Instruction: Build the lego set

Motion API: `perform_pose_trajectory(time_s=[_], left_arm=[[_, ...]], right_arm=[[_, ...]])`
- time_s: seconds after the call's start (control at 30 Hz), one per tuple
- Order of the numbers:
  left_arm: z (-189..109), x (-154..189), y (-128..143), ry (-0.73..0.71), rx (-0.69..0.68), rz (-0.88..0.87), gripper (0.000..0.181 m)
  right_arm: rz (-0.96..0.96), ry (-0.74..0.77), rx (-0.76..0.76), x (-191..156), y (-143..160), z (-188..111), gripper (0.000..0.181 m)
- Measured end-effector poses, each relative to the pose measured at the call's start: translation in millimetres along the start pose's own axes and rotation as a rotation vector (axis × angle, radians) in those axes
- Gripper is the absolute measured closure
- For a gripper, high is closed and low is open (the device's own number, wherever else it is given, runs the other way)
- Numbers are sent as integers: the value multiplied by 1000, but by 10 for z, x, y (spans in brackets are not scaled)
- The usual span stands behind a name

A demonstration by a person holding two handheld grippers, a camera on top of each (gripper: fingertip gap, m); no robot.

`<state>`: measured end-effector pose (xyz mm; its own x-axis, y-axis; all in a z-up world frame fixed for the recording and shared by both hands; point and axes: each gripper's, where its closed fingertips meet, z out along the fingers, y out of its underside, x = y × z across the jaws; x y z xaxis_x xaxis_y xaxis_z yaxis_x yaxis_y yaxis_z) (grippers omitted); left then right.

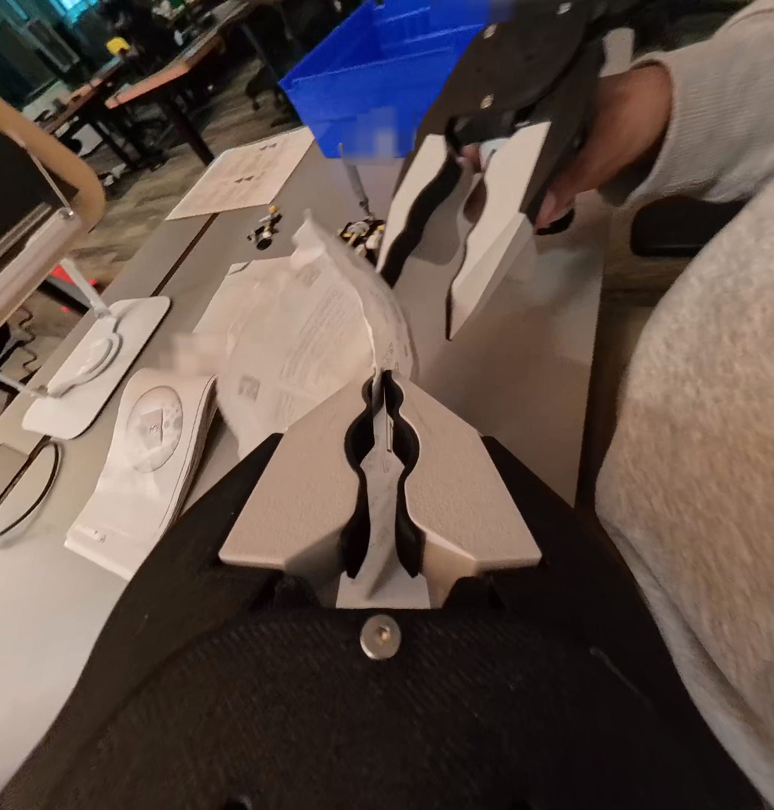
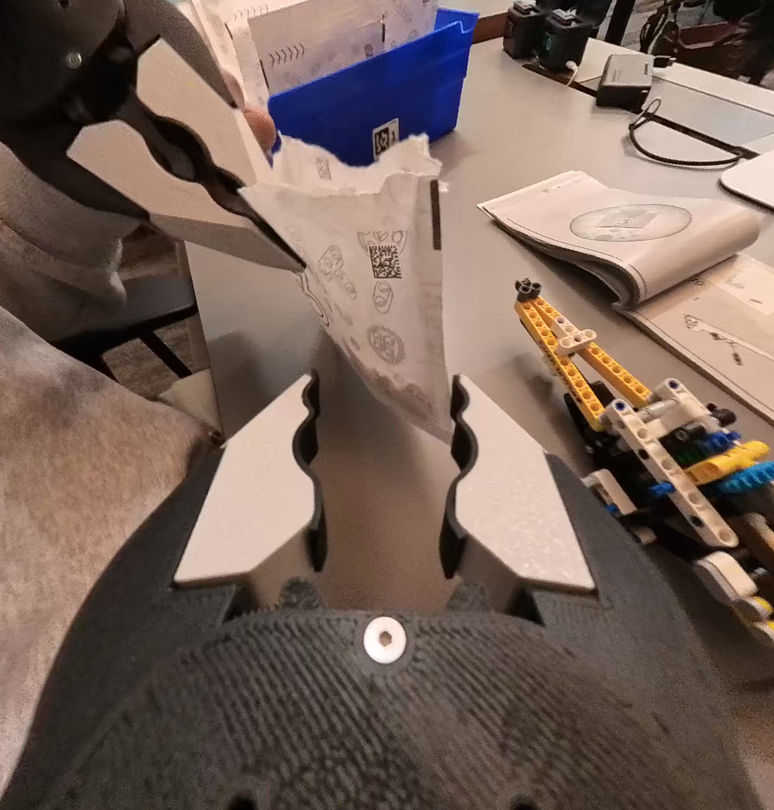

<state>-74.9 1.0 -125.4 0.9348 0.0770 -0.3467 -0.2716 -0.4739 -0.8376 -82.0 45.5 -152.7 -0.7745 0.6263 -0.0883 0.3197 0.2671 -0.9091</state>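
Note:
My left gripper (image 1: 383, 381) is shut on the edge of a white printed paper parts bag (image 1: 328, 307) and holds it up over the grey table (image 1: 508, 394). In the right wrist view the bag (image 2: 376, 271) hangs with its torn top open, held by the left gripper (image 2: 299, 265) at its left edge. My right gripper (image 2: 385, 385) is open and empty, and the bag's lower corner sits just at its right fingertip (image 2: 464, 394). It also shows open in the left wrist view (image 1: 418, 302). A partly built yellow, white and blue lego model (image 2: 639, 416) lies on the table to the right.
A blue bin (image 2: 367, 105) with papers stands at the back. An open instruction booklet (image 2: 631, 245) lies right of the bag and also shows in the left wrist view (image 1: 153, 438). A white lamp base (image 1: 100, 359), small lego parts (image 1: 267, 228) and loose sheets (image 1: 249, 175) lie nearby. My right fingertips sit around 6 centimetres from my left ones.

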Motion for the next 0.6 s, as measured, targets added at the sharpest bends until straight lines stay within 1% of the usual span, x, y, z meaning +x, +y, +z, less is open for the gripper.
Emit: perform_pose_trajectory(time_s=[0.07, 0.17, 0.23, 0.3, 0.4, 0.5, 0.6], left_arm=[[-32, 36, -10, 30, 7, 34, 181], [-94, 96, -25, 91, 30, 35, 181], [-123, 137, -38, 128, 51, 34, 181], [-124, 139, -63, 141, 77, 24, 181], [-85, 63, -43, 102, 77, 6, 181], [-106, -33, -62, 54, 119, -46, 174], [-237, -159, -77, -1, 202, -142, 172]], right_arm=[[38, -32, 30, -13, -47, 17, 118], [98, -93, 98, -51, -145, -28, 125], [129, -138, 127, -98, -178, -58, 136], [145, -190, 141, -181, -183, -65, 155], [149, -176, 150, -171, -152, -50, 174], [170, -190, 192, -181, -174, -74, 177], [207, -197, 209, -157, -149, -92, 178]])
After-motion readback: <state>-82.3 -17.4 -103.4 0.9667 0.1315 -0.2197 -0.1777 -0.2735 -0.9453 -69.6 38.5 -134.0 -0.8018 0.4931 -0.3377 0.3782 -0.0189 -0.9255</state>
